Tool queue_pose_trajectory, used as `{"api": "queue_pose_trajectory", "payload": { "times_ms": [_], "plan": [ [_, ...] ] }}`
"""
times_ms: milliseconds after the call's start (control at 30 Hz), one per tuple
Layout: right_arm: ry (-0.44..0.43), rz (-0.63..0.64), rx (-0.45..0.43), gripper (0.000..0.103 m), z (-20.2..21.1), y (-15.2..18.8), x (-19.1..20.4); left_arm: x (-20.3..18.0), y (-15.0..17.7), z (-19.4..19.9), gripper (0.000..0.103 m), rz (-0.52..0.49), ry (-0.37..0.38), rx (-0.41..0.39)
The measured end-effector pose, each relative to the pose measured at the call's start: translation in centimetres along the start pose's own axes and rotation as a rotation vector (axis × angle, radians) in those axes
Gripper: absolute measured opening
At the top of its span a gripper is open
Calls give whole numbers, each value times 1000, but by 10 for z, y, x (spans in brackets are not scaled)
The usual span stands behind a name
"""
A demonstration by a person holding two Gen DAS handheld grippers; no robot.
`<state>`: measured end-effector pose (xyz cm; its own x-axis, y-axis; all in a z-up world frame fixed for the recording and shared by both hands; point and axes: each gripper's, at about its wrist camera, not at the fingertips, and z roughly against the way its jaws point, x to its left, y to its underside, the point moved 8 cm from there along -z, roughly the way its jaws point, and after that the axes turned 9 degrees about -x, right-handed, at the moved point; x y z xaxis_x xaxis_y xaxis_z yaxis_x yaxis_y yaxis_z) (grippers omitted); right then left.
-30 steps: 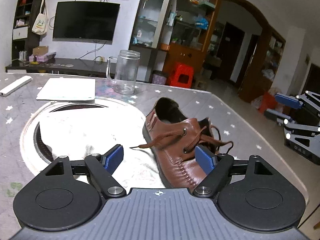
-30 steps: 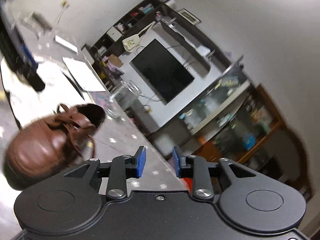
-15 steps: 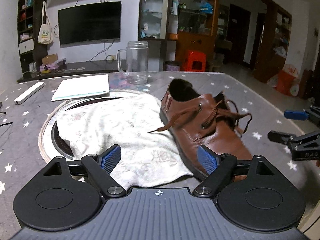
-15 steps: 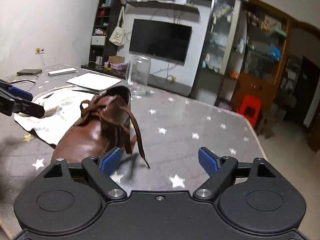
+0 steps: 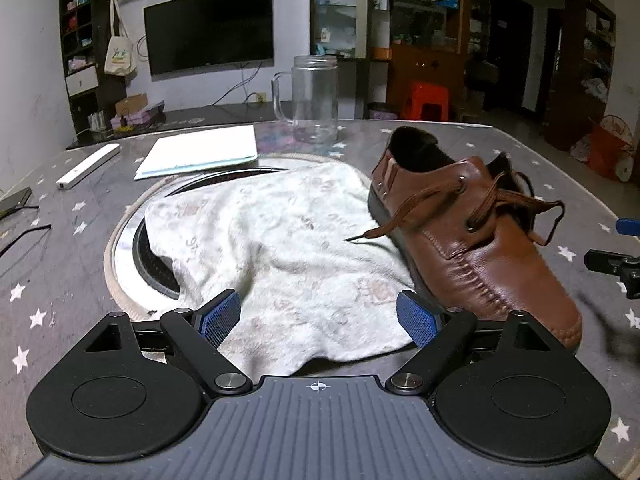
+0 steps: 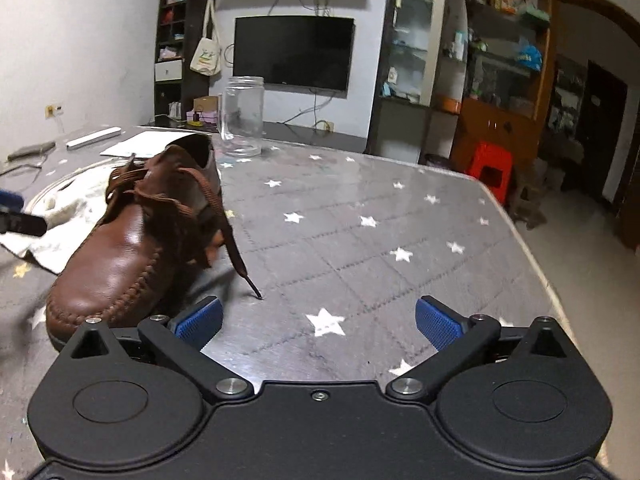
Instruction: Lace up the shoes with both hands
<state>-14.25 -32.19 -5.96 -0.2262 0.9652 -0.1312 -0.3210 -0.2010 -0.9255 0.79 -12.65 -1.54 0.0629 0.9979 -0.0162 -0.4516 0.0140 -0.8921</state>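
At lower frame the right hand-held gripper (image 6: 319, 318) is opening, nothing between its pads; the brown shoe (image 6: 132, 240) sits left, lace (image 6: 224, 220) trailing onto the starred tabletop (image 6: 380, 240).

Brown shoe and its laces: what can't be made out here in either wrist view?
- Left wrist view: the brown shoe toe tip sits behind the left tool.
- Right wrist view: the lace crossings blur into a tangle; eyelets unreadable.
- Right wrist view: the shoe's far side and the towel are cut off at the left edge.
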Motion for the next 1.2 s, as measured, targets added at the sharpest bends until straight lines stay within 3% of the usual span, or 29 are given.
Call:
{"api": "queue_pose_trajectory", "payload": {
  "times_ms": [467, 1200],
  "plan": [
    [10, -23, 42, 103, -14, 12, -20, 5, -6, -1, 86, -12, -8, -20],
    [-33, -71, 120, 103, -30, 17, -30, 19, 1, -15, 86, -23, -29, 10]
  ]
}}
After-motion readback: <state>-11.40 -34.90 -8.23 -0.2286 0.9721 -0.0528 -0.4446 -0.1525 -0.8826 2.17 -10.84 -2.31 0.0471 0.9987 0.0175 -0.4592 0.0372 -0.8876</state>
